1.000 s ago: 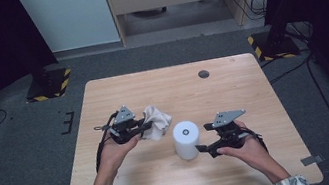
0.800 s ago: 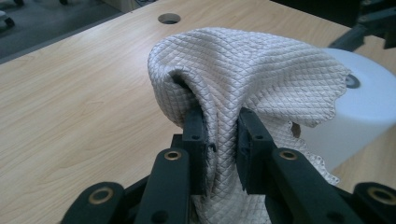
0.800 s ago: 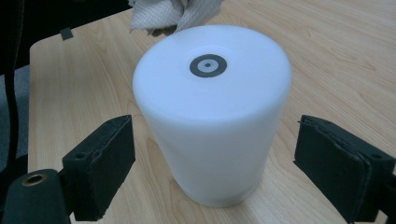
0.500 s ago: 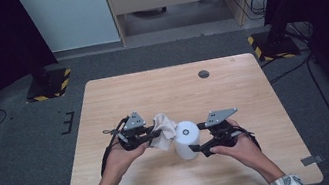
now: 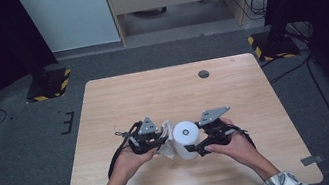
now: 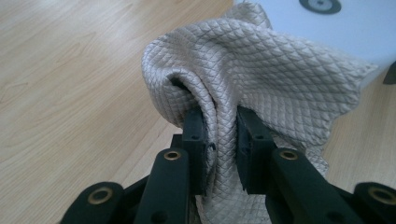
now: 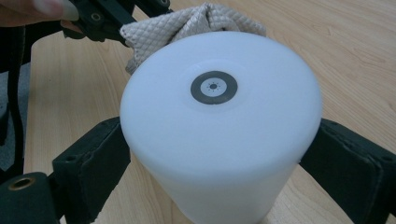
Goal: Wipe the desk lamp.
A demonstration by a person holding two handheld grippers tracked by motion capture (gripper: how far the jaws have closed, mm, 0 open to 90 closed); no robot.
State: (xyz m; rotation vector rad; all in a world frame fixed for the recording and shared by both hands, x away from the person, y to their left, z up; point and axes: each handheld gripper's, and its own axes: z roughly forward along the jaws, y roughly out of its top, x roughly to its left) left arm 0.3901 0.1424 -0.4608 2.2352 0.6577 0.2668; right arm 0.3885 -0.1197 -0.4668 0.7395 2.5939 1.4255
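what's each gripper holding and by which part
Left gripper: pinches a fold of the quilted cloth. Right gripper: clasps the white cylinder by its sides.

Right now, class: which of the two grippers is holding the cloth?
The left gripper: its jaws pinch the quilted cloth. The right gripper instead clasps the white cylinder.

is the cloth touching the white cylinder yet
Touching. In the right gripper view the quilted cloth lies against the far top edge of the white cylinder, with no gap between them.
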